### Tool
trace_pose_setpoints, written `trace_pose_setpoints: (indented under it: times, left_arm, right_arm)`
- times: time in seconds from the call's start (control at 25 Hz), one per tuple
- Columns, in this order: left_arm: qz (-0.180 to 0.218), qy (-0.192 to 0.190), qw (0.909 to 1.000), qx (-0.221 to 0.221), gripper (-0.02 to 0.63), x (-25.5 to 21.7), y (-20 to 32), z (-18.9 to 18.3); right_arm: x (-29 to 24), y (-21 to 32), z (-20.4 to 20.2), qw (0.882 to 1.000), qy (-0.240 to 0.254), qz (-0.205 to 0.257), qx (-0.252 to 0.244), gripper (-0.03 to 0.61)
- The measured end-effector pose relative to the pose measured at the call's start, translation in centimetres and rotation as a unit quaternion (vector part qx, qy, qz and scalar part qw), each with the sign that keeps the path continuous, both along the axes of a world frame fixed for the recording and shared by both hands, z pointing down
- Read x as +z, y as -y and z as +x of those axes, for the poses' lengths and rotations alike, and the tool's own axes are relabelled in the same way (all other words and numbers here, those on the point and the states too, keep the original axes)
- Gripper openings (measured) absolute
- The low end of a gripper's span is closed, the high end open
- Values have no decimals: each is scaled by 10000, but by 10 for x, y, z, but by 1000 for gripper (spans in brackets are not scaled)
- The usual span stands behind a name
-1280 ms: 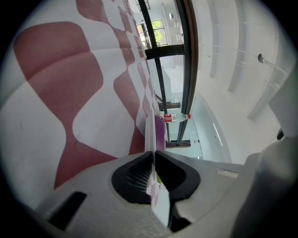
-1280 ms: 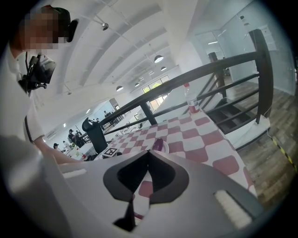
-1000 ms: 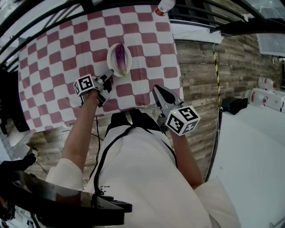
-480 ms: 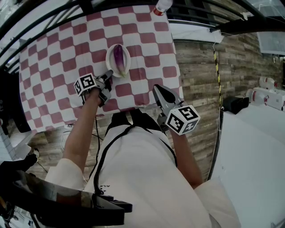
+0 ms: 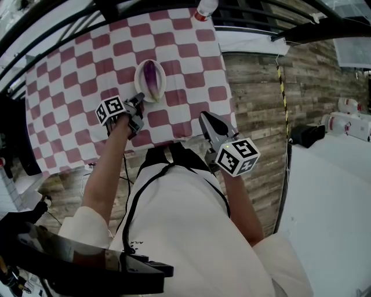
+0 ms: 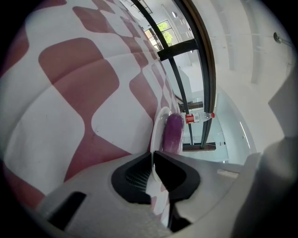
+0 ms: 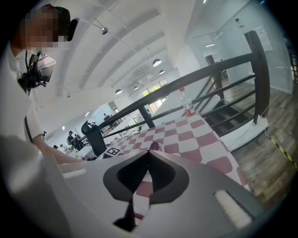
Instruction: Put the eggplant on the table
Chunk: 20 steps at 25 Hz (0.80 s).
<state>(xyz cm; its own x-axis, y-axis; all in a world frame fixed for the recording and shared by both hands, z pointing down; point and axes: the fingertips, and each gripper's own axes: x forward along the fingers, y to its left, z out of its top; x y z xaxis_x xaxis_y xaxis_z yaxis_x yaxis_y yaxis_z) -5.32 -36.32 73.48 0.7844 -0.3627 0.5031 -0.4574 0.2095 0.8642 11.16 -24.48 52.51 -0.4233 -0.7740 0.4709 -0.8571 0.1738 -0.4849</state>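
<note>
A purple eggplant (image 5: pixel 150 74) lies in a white oval plate (image 5: pixel 137 81) on the red-and-white checked table (image 5: pixel 69 98). My left gripper (image 5: pixel 140 98) is at the plate's near rim. In the left gripper view the rim (image 6: pixel 158 125) runs into the narrow gap between the jaws of the left gripper (image 6: pixel 153 155), which are opening. The eggplant (image 6: pixel 173 132) lies just beyond them. My right gripper (image 5: pixel 204 116) hovers at the table's front edge, to the right of the plate. Its jaws are shut with nothing between them, as the right gripper view shows (image 7: pixel 149 152).
A plastic bottle (image 5: pixel 204 10) with a red label stands at the table's far right corner, next to a black railing (image 7: pixel 223 69). The cloth's right edge (image 5: pixel 229 87) drops off to a wooden floor (image 5: pixel 255 104). The person's torso fills the lower middle of the head view.
In the head view the plate and the cloth sit slightly further left. The left gripper stays at the plate's near rim. The right gripper has not moved.
</note>
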Motion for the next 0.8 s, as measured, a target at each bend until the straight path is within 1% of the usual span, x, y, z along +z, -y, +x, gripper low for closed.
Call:
trace_pose_setpoints:
  times: [0.16,0.56,0.8]
  left_arm:
    - [-7,153,9999,-22,34,0,0,0]
    - [36,178,9997,-175,140,-8,3,-1]
    - [65,261,9993,-272,147,-16,-1,-13]
  right_arm:
    - [-2,-3,3,10000,0,24,7,7]
    - [-12,-10,12,9999,-11,161,18,8]
    - [-16,-16,14,9998,-2,218,-2,8]
